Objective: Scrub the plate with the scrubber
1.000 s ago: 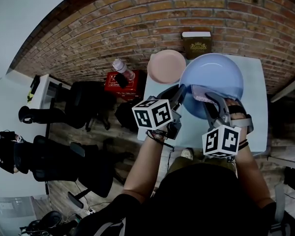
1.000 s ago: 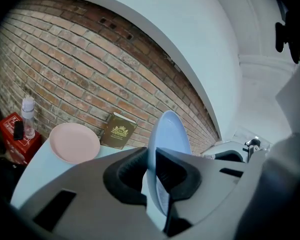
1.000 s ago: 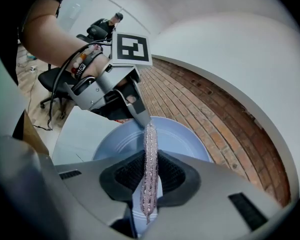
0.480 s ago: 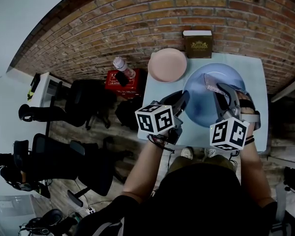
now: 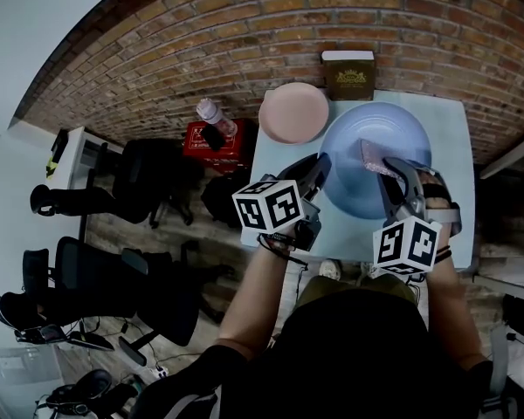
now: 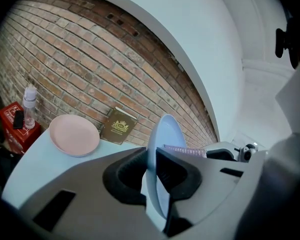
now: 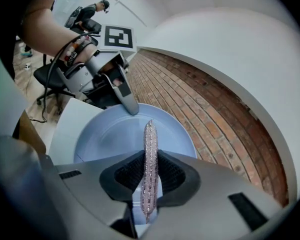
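Note:
The light blue plate (image 5: 371, 155) is held tilted over the pale table, and my left gripper (image 5: 321, 171) is shut on its left rim. In the left gripper view the blue plate (image 6: 162, 149) stands edge-on between the jaws of the left gripper (image 6: 153, 165). My right gripper (image 5: 386, 177) is shut on the flat pink glittery scrubber (image 5: 373, 158), which lies against the plate's face. The right gripper view shows the scrubber (image 7: 149, 161) edge-on between the pads of the right gripper (image 7: 149, 176), over the plate (image 7: 110, 134), with the left gripper's fingers (image 7: 127, 100) on the far rim.
A pink plate (image 5: 293, 113) lies on the pale table (image 5: 450, 120) at its far left. A brown book (image 5: 348, 74) leans on the brick wall behind. A red box (image 5: 211, 143) with a bottle (image 5: 214, 115) stands left of the table. Office chairs (image 5: 148, 186) stand on the floor.
The right gripper with the scrubber has slid up and across the plate's face. The blue plate shifted slightly in the left gripper's hold. A person at the left edge has moved away.

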A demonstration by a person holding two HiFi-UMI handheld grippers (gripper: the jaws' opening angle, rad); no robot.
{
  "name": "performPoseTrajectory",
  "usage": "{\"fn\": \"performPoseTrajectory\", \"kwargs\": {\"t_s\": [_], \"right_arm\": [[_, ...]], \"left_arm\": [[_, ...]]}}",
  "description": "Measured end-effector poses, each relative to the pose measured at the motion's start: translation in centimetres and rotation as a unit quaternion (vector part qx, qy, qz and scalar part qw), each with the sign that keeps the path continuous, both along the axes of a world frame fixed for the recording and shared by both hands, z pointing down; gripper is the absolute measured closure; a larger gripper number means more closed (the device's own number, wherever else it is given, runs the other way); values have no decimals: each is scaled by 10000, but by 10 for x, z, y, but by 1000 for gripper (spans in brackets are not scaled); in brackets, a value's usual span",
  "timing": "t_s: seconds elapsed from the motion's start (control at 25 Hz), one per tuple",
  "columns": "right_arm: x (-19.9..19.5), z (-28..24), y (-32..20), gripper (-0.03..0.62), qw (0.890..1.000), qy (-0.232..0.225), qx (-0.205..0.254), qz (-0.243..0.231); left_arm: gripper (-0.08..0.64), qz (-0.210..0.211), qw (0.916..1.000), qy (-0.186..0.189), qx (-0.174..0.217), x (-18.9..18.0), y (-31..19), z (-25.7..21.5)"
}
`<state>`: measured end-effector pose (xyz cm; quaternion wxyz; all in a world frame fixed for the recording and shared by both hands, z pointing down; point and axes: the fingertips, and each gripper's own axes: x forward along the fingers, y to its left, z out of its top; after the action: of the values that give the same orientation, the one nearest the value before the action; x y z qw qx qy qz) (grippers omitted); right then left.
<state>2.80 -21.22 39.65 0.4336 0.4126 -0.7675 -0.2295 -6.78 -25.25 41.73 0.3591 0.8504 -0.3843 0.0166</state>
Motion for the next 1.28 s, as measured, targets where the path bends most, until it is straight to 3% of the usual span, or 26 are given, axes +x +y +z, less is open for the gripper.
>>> {"fn": "performPoseTrajectory", "kwargs": {"t_s": [0.2, 0.4, 0.52, 0.68, 1.28], "right_arm": [[-16, 16, 13, 508, 9980, -105, -434, -451], [-8, -6, 4, 508, 9971, -575, -126, -481], [5, -18, -8, 508, 9952, -920, 77, -333], [23, -18, -22, 508, 9949, -974, 197, -162], [88, 24, -68, 506, 9933, -1075, -165, 382]], "left_arm": [[502, -50, 10000, -25, -35, 4, -8, 7], [505, -201, 9995, 65, -221, 4, -15, 24], [506, -269, 9991, 35, -318, 7, -23, 38], [505, -284, 9980, -118, -545, 17, -33, 69], [499, -491, 9849, -786, -1465, 41, -76, 183]]}}
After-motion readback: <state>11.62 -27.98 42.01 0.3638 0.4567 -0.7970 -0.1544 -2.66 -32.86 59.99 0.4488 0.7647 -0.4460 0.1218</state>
